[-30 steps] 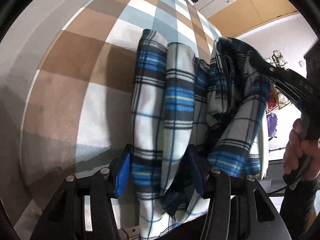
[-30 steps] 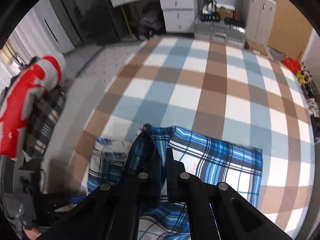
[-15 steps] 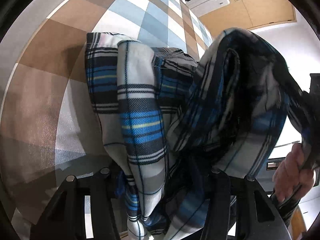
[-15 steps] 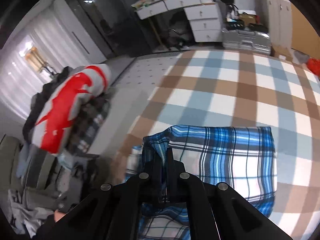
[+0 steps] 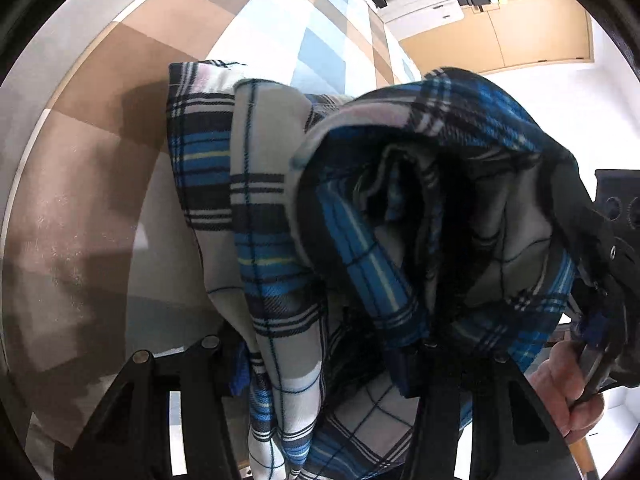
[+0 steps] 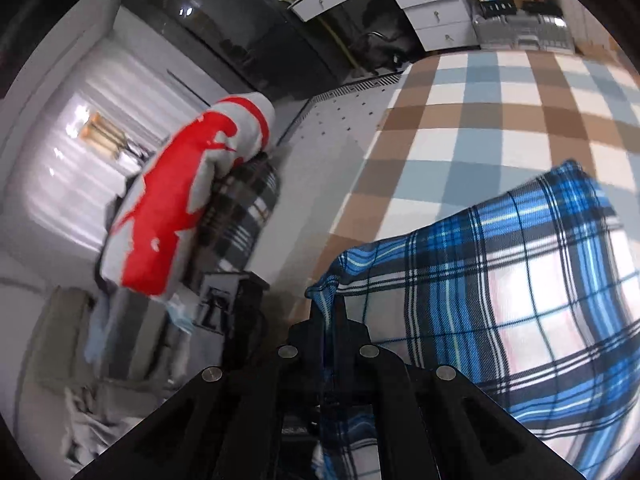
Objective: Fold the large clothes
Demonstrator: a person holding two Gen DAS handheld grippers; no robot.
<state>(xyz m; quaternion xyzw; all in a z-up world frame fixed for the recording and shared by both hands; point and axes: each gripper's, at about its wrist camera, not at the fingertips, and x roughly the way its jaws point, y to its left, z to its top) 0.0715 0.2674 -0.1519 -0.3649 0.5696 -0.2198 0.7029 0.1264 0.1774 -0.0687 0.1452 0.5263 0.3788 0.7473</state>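
The left hand-held gripper (image 5: 324,364) stands partly spread, with a thick bunch of the blue plaid garment (image 5: 280,208) gripped between its blue-padded fingers (image 5: 239,372). The garment hangs in several folded layers above the checked tabletop (image 5: 100,168), its lower end passing through the jaws and below them.

The right hand-held gripper (image 6: 329,320) is pressed together, pinching a thin edge of the same garment (image 6: 520,280). From that pinch the cloth spreads to the right as a broad, fairly flat panel over the brown, blue and white checks (image 6: 480,112).

In the left wrist view the right hand-held gripper's body appears at the right edge, with the person's hand (image 5: 568,392) around its handle.

To the left of the tabletop, in the right wrist view, a red and grey garment (image 6: 180,200) lies on top of a pile of other clothes (image 6: 240,208). White drawers (image 6: 432,8) stand at the far side of the room.
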